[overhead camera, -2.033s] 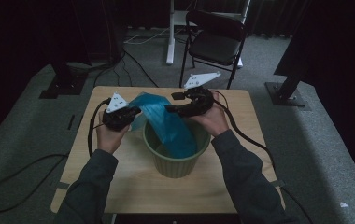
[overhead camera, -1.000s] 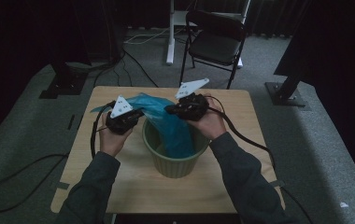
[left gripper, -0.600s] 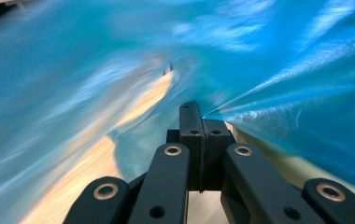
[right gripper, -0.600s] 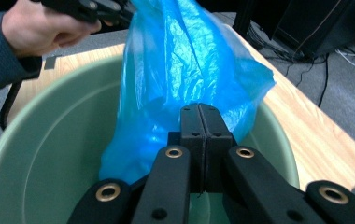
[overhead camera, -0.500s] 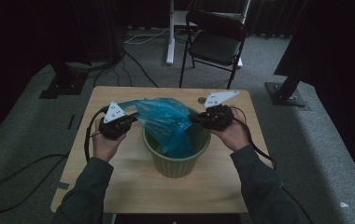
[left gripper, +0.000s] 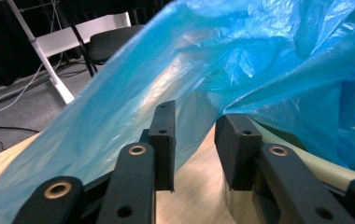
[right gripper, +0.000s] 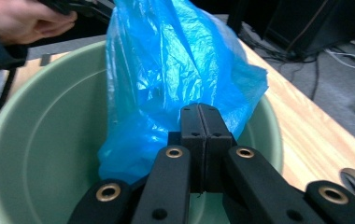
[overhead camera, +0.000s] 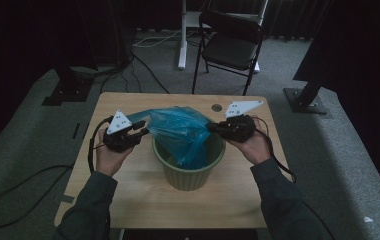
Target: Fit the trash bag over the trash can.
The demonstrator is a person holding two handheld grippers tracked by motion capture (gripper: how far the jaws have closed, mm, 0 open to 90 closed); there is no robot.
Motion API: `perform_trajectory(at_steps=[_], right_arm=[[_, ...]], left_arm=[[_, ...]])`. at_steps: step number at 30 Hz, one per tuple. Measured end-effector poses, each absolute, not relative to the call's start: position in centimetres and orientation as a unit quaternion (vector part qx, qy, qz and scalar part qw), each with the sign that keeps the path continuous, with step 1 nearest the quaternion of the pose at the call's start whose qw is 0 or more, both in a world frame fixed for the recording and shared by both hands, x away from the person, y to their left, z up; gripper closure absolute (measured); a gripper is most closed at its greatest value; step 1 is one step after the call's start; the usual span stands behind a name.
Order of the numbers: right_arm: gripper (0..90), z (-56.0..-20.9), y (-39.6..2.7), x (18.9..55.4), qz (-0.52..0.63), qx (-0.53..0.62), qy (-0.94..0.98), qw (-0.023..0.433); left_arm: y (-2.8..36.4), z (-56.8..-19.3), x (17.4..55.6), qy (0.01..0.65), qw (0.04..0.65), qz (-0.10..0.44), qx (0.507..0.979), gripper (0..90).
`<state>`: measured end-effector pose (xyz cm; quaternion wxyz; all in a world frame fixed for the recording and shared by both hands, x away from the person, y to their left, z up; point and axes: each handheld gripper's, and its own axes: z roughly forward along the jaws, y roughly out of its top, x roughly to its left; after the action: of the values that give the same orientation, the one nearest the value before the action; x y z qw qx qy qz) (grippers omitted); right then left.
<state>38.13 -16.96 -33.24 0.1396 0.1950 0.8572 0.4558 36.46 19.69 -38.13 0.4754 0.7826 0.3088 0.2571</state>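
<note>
A blue plastic bag [overhead camera: 183, 130] hangs stretched between my two grippers, its lower part down inside a green bucket [overhead camera: 188, 175] at mid table. My left gripper [overhead camera: 142, 128] is at the bag's left end, just left of the bucket. In the left gripper view its jaws [left gripper: 200, 119] stand apart, and the bag's film [left gripper: 259, 60] drapes over and behind them above the bucket rim [left gripper: 306, 158]. My right gripper [overhead camera: 211, 128] is over the bucket's right rim. It is shut [right gripper: 202, 109] on a fold of the bag [right gripper: 166, 70] above the bucket's inside wall [right gripper: 49, 140].
The wooden table [overhead camera: 128, 200] has a round cable hole [overhead camera: 217, 107] behind the right gripper. A black folding chair [overhead camera: 228, 45] and a white desk leg [overhead camera: 182, 35] stand beyond the table. Cables run across the grey floor on the left.
Both hands have moved apart, the right gripper swinging out to the right, and the bag is now pulled wider over the bucket.
</note>
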Motion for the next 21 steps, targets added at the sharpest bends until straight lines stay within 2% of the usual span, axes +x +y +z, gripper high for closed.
perform_trajectory(at_steps=[21], right_arm=[[89.8,-32.8,-18.1,38.4,0.465,0.214,0.845,0.156]], left_arm=[[21.9,-36.5,36.2,0.331,0.483,0.274,0.762,67.1]])
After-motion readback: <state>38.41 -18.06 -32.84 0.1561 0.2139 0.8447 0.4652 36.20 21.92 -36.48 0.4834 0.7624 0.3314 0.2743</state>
